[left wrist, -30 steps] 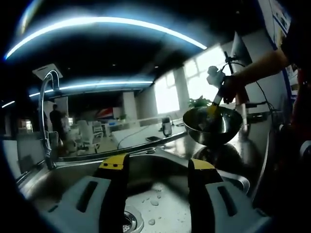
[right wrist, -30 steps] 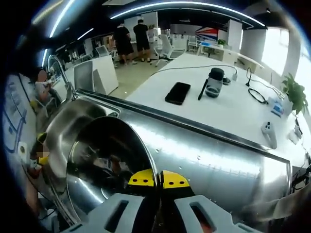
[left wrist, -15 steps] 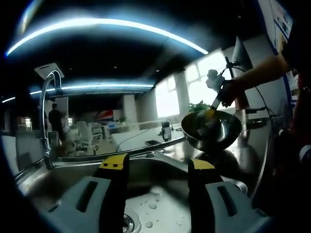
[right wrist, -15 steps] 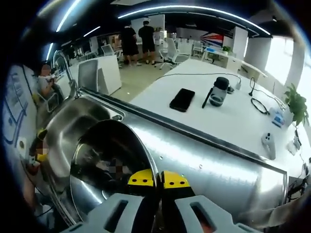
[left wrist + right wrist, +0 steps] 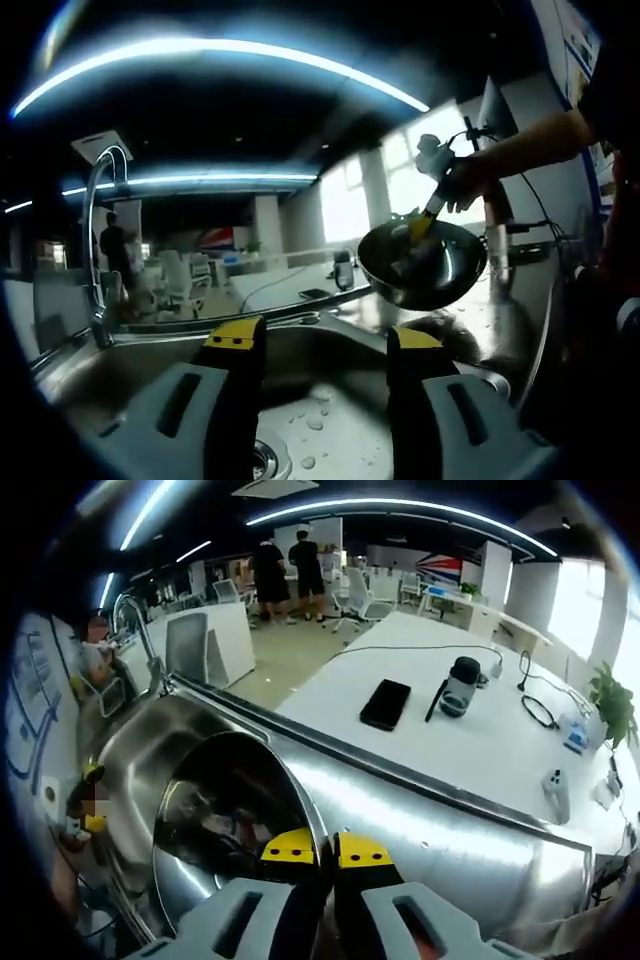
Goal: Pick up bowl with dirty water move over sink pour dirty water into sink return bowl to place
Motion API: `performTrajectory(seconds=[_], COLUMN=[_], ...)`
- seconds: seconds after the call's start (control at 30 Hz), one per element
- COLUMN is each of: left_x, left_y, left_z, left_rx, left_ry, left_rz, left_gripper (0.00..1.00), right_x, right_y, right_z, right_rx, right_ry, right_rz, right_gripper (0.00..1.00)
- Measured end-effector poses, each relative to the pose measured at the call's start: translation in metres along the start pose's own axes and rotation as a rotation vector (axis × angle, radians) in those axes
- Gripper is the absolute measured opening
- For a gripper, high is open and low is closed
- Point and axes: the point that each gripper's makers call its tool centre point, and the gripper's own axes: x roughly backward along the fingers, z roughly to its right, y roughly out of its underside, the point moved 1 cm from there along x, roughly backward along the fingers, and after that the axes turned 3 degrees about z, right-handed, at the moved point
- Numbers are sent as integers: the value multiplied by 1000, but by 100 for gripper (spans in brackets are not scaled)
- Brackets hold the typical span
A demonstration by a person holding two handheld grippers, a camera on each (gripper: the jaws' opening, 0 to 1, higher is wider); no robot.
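Pinching the bowl's rim, the right hand-held gripper holds it over the sink.

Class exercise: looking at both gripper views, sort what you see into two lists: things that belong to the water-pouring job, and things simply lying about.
In the job:
- bowl, clamped at its rim by the right gripper
- sink
- left gripper, jaws apart above the sink

Lying about:
- phone
- dark jar
- cable
- potted plant
- faucet

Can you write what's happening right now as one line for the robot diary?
right gripper shut on bowl | bowl lifted beside sink | left gripper open, empty
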Motion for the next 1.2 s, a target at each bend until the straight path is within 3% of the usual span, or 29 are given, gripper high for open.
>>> performTrajectory(seconds=[1.2], left_x=[1], left_y=[-1], left_z=[2], left_rx=[-18], left_ry=[6], left_rz=[11], left_gripper=[46], right_x=[-7], right_y=[-50], right_z=[-51], right_rx=[177], right_ry=[11], right_rz=[0], right_gripper=[0])
